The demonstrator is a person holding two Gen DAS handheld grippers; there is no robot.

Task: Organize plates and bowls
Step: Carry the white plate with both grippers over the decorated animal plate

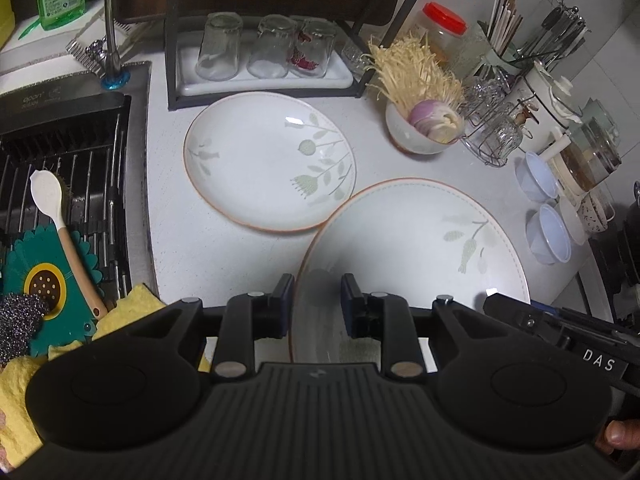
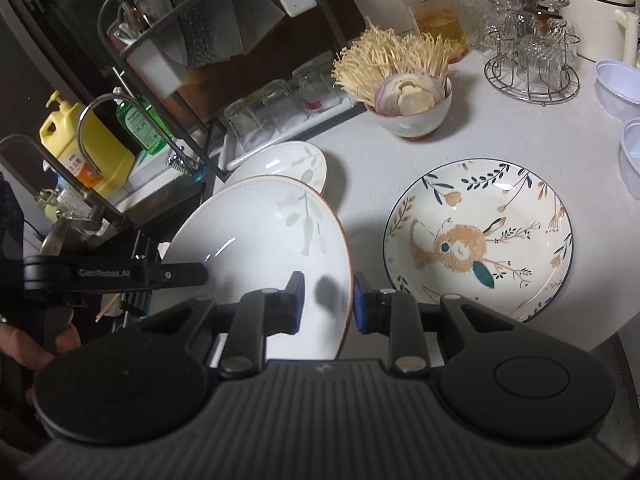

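Observation:
Both grippers hold one white plate with an orange rim and green flower print [image 1: 416, 248], lifted and tilted above the counter. My left gripper [image 1: 316, 304] is shut on its near-left rim. My right gripper [image 2: 328, 300] is shut on the opposite rim of the same plate [image 2: 256, 240]. A matching white plate [image 1: 268, 160] lies flat on the counter beyond it, also seen in the right wrist view [image 2: 288, 164]. A rabbit-print plate [image 2: 480, 236] lies flat to the right. A white bowl [image 1: 416, 132] holds enoki mushrooms and sliced onion.
A sink with a black rack [image 1: 68, 168], spoon and sponges is at the left. A tray of upturned glasses [image 1: 264, 48] stands at the back. A wire glass rack [image 2: 532, 60], a red-lidded jar [image 2: 432, 12] and pale plastic bowls [image 1: 548, 236] crowd the right.

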